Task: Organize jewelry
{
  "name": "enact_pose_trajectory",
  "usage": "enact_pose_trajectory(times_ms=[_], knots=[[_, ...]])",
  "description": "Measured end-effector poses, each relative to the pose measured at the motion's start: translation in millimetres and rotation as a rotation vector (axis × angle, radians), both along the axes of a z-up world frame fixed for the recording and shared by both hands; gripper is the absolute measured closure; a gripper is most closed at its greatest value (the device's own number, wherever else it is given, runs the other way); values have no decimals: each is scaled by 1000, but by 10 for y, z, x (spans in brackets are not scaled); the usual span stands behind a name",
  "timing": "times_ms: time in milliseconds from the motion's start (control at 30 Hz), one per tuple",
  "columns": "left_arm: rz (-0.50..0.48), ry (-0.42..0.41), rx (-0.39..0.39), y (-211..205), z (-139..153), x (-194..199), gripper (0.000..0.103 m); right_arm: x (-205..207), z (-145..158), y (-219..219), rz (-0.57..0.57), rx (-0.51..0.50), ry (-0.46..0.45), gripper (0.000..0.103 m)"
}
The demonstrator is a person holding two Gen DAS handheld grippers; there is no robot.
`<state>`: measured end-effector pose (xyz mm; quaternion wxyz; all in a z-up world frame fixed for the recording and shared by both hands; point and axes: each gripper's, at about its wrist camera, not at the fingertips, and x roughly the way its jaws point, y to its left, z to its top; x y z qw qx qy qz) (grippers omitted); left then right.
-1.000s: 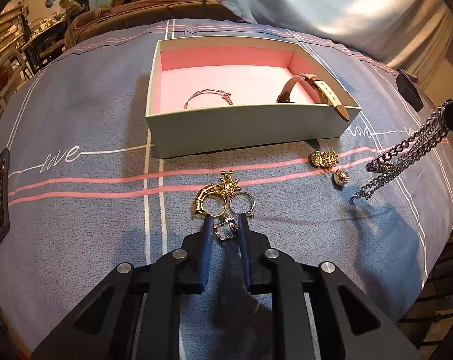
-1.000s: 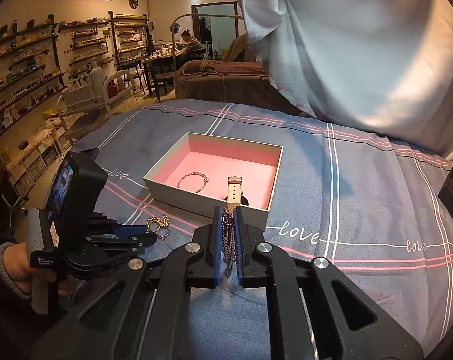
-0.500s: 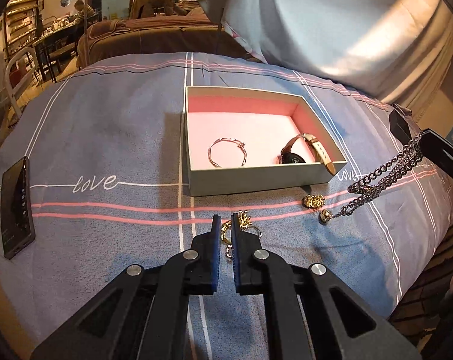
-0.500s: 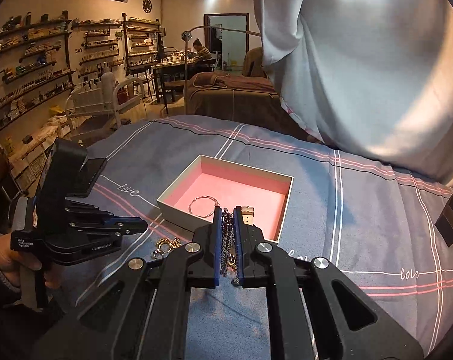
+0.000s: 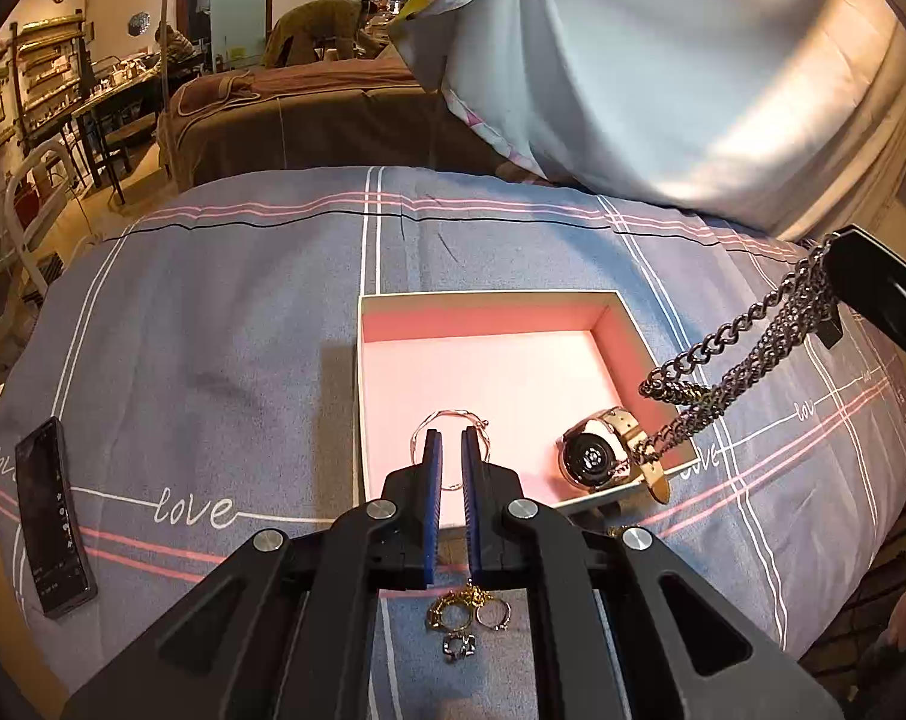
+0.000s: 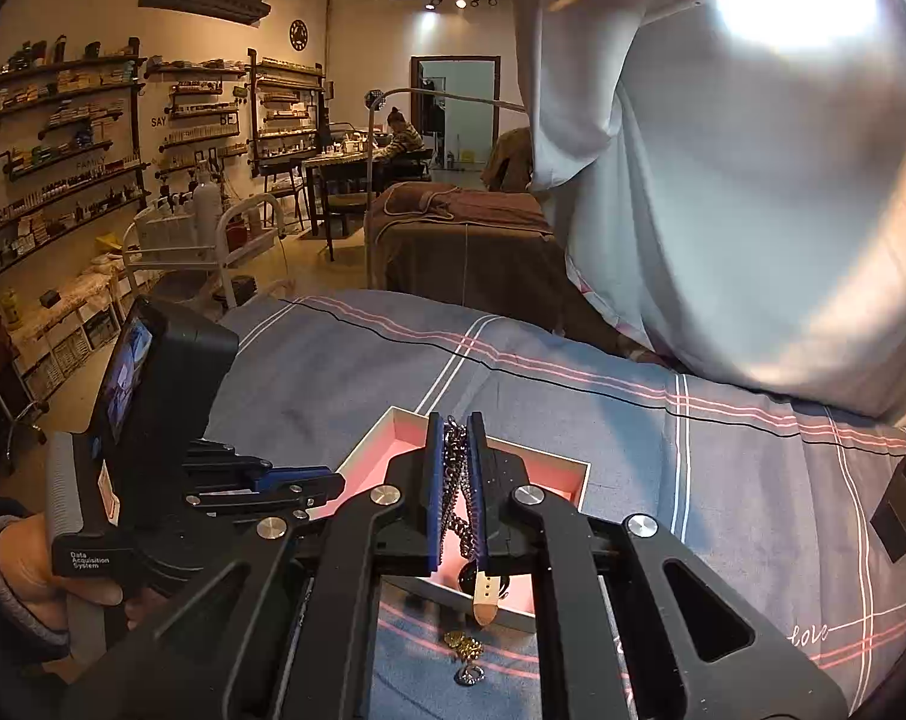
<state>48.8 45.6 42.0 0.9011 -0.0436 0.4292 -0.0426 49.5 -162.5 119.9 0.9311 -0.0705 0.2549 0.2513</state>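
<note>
An open box (image 5: pixel 489 300) with a pink lining sits on the blue bedspread. In it lie a thin bangle (image 5: pixel 450 420) and a watch (image 5: pixel 597 456) with a tan strap. My left gripper (image 5: pixel 448 450) is nearly shut and empty, raised over the box's near edge. Several gold and silver rings (image 5: pixel 462 615) lie on the spread below it. My right gripper (image 6: pixel 456 438) is shut on a dark metal chain (image 6: pixel 456 486), held above the box (image 6: pixel 549 462). The chain (image 5: pixel 747 348) hangs over the box's right side, its lower end by the watch.
A black phone (image 5: pixel 51 510) lies at the left of the spread. A small black block (image 6: pixel 900 504) lies at the right. A white curtain (image 5: pixel 663 72) hangs behind the bed. Gold earrings (image 6: pixel 465 645) lie on the spread before the box.
Both grippers rose and moved forward toward the box. The left one left the rings on the spread and closed up. The right one carried the chain over the box's right side.
</note>
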Motion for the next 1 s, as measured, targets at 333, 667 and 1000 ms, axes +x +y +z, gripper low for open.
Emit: enact_pose_trajectory(times_ms=[333,667,1000], knots=[[19,35,13,-27,-56,339,96,529,-386,213,-42,-50,143,95],[29,132,38,-70,-440,478,96,707,-943,300,-70,-197,309,95],[45,147,58,-175,-359,716,96,652,-1104,360,-62,-266,349,95]])
